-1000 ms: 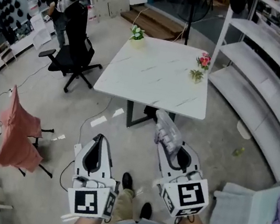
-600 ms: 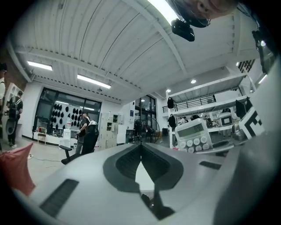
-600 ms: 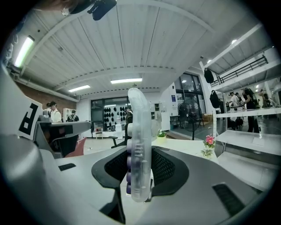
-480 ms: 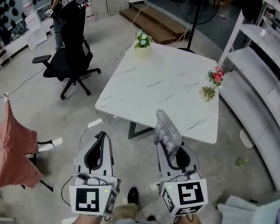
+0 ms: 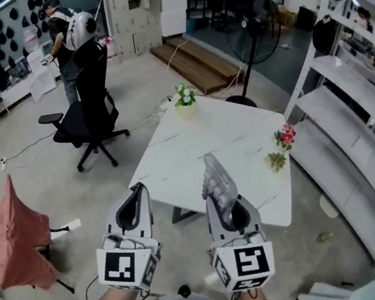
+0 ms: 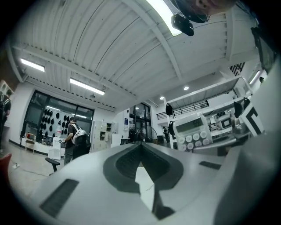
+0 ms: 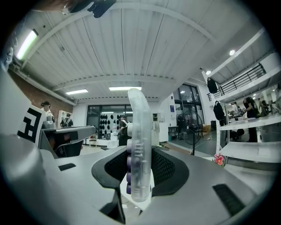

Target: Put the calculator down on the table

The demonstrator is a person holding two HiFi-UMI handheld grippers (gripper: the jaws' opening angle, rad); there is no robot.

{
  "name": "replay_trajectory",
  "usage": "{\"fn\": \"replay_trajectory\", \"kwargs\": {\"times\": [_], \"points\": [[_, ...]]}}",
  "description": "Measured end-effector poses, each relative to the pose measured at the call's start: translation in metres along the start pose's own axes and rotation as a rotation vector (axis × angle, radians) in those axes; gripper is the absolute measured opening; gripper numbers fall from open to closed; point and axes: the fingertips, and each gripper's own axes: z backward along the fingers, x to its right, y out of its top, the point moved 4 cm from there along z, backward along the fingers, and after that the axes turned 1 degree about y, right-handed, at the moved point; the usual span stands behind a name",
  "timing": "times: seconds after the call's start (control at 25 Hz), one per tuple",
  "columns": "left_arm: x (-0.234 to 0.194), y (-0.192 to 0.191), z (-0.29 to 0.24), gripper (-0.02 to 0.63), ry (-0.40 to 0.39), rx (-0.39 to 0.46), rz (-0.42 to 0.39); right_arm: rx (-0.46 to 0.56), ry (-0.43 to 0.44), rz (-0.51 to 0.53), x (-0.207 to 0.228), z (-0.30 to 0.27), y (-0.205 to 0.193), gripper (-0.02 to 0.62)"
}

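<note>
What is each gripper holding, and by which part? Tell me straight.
The right gripper clamps the calculator edge-on by its button end, display end sticking out. The left gripper is shut, holding nothing.

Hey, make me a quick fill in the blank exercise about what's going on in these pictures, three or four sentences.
1. The right gripper is clamped on a clear-cased ____.
2. The left gripper, jaws together, holds ____.
3. The white table carries ____ small flower pots.
4. The office chair left of the table is ____.

Missing words: calculator; nothing; two; black.
</note>
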Motion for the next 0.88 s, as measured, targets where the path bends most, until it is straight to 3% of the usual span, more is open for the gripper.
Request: {"fn": "replay_trajectory", "kwargs": {"times": [0.52, 0.88], "points": [[-0.002, -0.071, -0.064, 0.008, -0.042, -0.161, 0.002, -0.045, -0.040, -0.039, 0.041, -0.056, -0.025, 0.146], [-0.007, -0.098, -0.160, 0.008, -0.041, -0.196, -0.031, -0.093, -0.035, -0.080, 0.103, -0.135, -0.047, 0.146]]}}
